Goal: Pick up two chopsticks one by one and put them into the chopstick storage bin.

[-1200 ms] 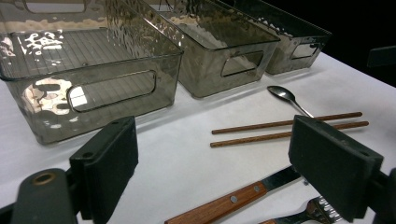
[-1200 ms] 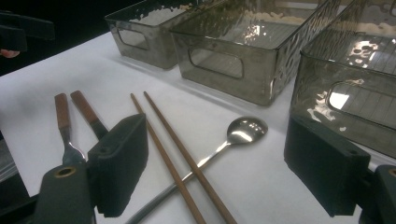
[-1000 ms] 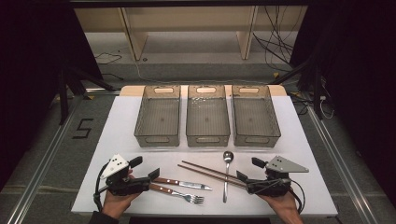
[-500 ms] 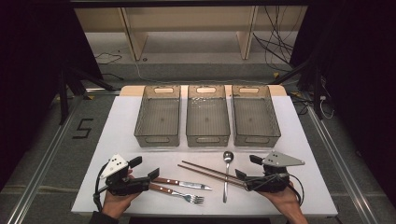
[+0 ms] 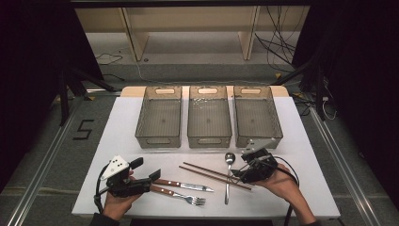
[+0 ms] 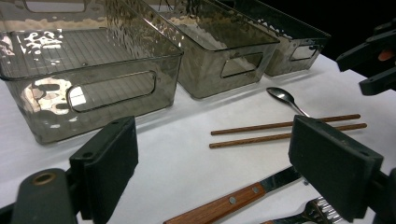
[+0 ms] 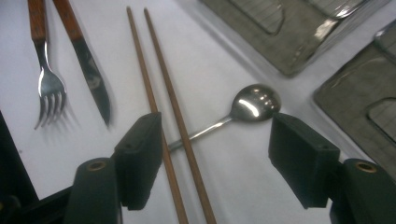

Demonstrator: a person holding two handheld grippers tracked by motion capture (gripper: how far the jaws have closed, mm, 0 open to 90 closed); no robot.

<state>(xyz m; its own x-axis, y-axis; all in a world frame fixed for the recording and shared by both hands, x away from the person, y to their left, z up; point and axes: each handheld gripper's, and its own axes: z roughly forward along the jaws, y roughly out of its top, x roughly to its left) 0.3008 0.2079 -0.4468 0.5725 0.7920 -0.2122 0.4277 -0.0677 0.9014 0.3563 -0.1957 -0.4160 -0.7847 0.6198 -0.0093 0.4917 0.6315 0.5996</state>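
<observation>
Landmark: middle bin [image 5: 209,115], one of three clear bins in a row on the white table [image 5: 117,122].

- Spoon [image 5: 228,174]: just in front of the middle bin, bowl toward it, handle crossing the chopsticks [image 5: 214,175].
- Knife [image 5: 181,184] and fork [image 5: 179,194]: front-left of the middle bin, left of the chopsticks.
- Right gripper [image 5: 245,173]: front-right of the middle bin, over the spoon and chopsticks; jaws apart, just been closing, pressing on nothing.
- Left gripper [image 5: 146,170]: well front-left of the middle bin, by the knife handle; jaws wide apart, empty.
</observation>
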